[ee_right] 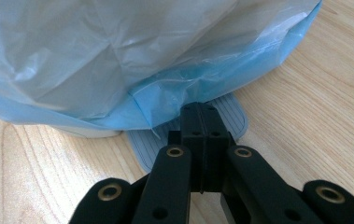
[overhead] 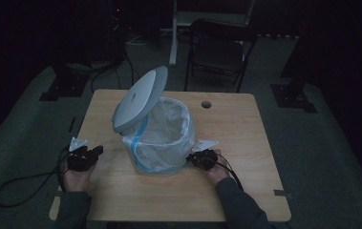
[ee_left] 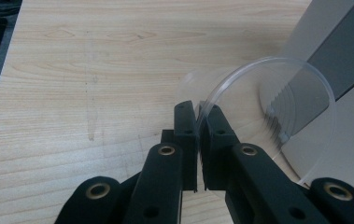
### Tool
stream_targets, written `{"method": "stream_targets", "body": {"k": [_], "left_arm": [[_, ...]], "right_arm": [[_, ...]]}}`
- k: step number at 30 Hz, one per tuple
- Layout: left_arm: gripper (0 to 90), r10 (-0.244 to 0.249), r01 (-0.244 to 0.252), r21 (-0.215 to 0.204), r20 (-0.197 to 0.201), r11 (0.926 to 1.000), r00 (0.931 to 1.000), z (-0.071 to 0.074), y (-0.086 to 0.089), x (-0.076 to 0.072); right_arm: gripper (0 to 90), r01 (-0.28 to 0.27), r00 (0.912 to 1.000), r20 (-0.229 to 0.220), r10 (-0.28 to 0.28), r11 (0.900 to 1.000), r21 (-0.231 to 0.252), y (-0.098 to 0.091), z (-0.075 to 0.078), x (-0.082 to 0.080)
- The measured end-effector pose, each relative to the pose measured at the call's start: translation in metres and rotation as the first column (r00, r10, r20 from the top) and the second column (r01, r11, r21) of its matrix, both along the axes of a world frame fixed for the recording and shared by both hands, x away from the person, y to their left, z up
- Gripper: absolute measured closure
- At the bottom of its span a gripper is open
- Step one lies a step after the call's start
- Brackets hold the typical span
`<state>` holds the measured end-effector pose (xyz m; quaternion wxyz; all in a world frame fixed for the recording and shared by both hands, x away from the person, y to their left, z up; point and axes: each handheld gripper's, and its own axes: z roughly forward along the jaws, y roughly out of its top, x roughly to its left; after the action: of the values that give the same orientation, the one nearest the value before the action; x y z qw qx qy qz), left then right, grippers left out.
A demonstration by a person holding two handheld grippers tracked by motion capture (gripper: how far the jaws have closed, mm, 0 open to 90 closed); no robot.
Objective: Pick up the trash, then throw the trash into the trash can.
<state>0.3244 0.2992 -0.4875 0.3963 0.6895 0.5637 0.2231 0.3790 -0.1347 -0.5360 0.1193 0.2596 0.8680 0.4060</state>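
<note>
One bin (overhead: 162,138); left gripper (ee_left: 197,116) fingers pinch one clear cup (ee_left: 268,116), right gripper (ee_right: 203,116) fingers closed, seemingly empty

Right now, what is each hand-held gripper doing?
Left hand-held gripper: shut on the rim of a clear plastic cup.
Right hand-held gripper: shut, resting on the bin's pedal.

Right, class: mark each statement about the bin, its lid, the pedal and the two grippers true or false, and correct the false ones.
1. The bin's lid is shut. False: it stands open.
2. The left gripper grips a clear plastic cup by its rim. True.
3. The bin has no liner. False: a pale bag with a blue edge lines it.
4. The right gripper has its closed jaws over the pedal. True.
5. The bin lies on its side. False: it stands upright on the table.
</note>
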Motion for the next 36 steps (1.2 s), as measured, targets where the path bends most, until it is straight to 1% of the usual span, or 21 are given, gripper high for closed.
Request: {"method": "stream_targets", "body": {"k": [5,10,12,14,18,21,22,27,29,31,36], "left_arm": [[87.1,-0.005,0.005,-0.004,0.006,1.0,1.0,0.004,0.001,-0.003],[87.1,-0.008,0.009,-0.013,0.029,0.9999,0.9995,0.015,0.004,-0.009],[87.1,-0.012,0.013,-0.02,0.03,0.9997,0.9995,0.016,0.004,-0.01],[87.1,-0.018,0.018,-0.017,0.034,0.9997,0.9993,0.02,0.004,-0.013],[87.1,-0.027,0.028,-0.035,0.047,0.999,0.9985,0.027,0.005,-0.017],[87.1,-0.043,0.045,-0.039,0.063,0.9982,0.9971,0.035,0.006,-0.022],[87.1,-0.043,0.045,-0.039,0.063,0.9982,0.9971,0.035,0.006,-0.022],[87.1,-0.055,0.059,-0.047,0.083,0.9971,0.995,0.047,0.008,-0.027],[87.1,-0.057,0.061,-0.05,0.088,0.9969,0.9945,0.049,0.009,-0.028],[87.0,-0.064,0.071,-0.058,0.102,0.9958,0.9927,0.056,0.011,-0.033],[87.0,-0.078,0.087,-0.074,0.117,0.9935,0.9901,0.062,0.013,-0.038]], "right_arm": [[90.0,0.0,1.0,0.0,0.0,1.0,0.0,0.0,0.0,0.0],[90.0,0.0,1.0,-0.005,0.0,1.0,0.003,0.0,0.0,0.0],[90.0,-0.001,1.0,-0.006,0.001,1.0,0.004,0.0,0.0,0.001],[90.0,0.0,1.0,-0.005,0.0,1.0,0.003,0.0,0.0,0.0],[90.0,0.002,1.0,-0.006,-0.002,1.0,0.002,0.0,0.0,0.0],[90.0,0.002,1.0,-0.006,-0.002,1.0,0.002,0.0,0.0,0.0],[90.0,0.002,1.0,-0.006,-0.002,1.0,0.002,0.0,0.0,0.0],[90.0,0.002,1.0,-0.007,-0.002,1.0,0.002,0.0,0.0,0.0],[90.0,0.002,1.0,-0.008,-0.002,1.0,0.003,0.0,0.0,0.0],[90.0,0.002,1.0,-0.008,-0.002,1.0,0.003,0.0,0.0,0.0],[90.0,0.002,1.0,-0.008,-0.002,1.0,0.003,0.0,0.0,0.0]]}}
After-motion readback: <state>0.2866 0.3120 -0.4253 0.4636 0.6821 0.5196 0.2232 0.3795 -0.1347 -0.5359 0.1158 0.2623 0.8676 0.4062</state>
